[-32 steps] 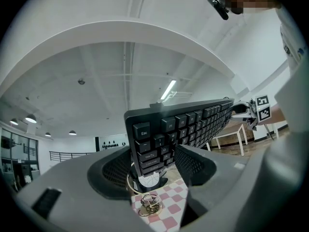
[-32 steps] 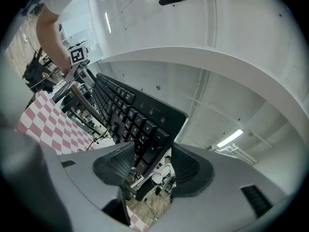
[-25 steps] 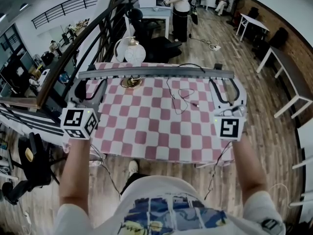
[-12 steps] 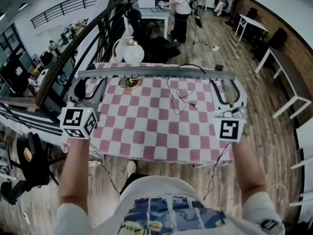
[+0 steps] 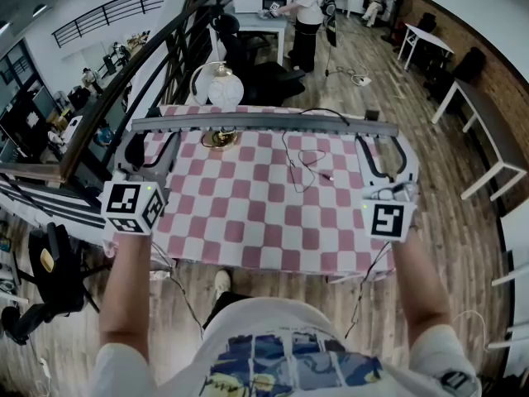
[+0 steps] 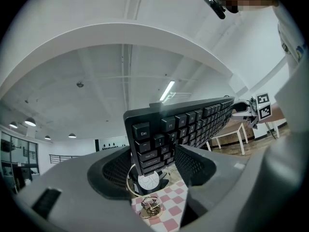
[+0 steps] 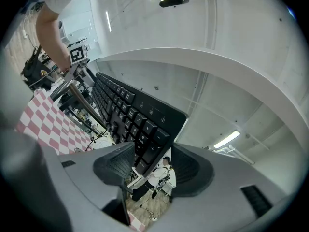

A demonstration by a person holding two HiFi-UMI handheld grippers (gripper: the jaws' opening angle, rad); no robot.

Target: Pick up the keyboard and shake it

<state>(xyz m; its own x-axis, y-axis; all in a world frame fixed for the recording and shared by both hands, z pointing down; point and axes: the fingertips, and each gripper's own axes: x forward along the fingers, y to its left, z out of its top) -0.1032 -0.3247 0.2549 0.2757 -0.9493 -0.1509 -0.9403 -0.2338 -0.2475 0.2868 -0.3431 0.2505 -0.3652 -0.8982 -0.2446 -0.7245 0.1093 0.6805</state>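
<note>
1. The keyboard [image 5: 263,122] is held in the air above the far part of the table [image 5: 248,222], clear of its pink-and-white checked cloth [image 5: 207,197].
2. Its long axis runs left to right across the head view, roughly level and square to the person's forearms. One end is at each gripper.
3. From above, only a narrow grey strip of the keyboard shows, so it is tipped up on its long edge and not lying flat.
4. The key face is turned back toward the person. Both gripper views look onto the black keys, with the ceiling behind them.
5. The Esc corner is at the person's left end, and the key rows run away toward the right gripper's marker cube [image 6: 263,108].
6. The left gripper [image 5: 153,139] is clenched on that Esc end. In the left gripper view its jaws [image 6: 152,163] stand on either side of the board's corner, with the ribbed pads against it.
7. The right gripper [image 5: 382,141] grasps the opposite end. In the right gripper view its jaws [image 7: 152,161] close on the last columns of keys, and the board [image 7: 130,112] stretches off toward the left gripper's marker cube [image 7: 78,54].
8. Below the lifted keyboard, a brass-coloured object [image 5: 221,139] and a loose thin cable [image 5: 302,162] lie on the cloth.
</note>
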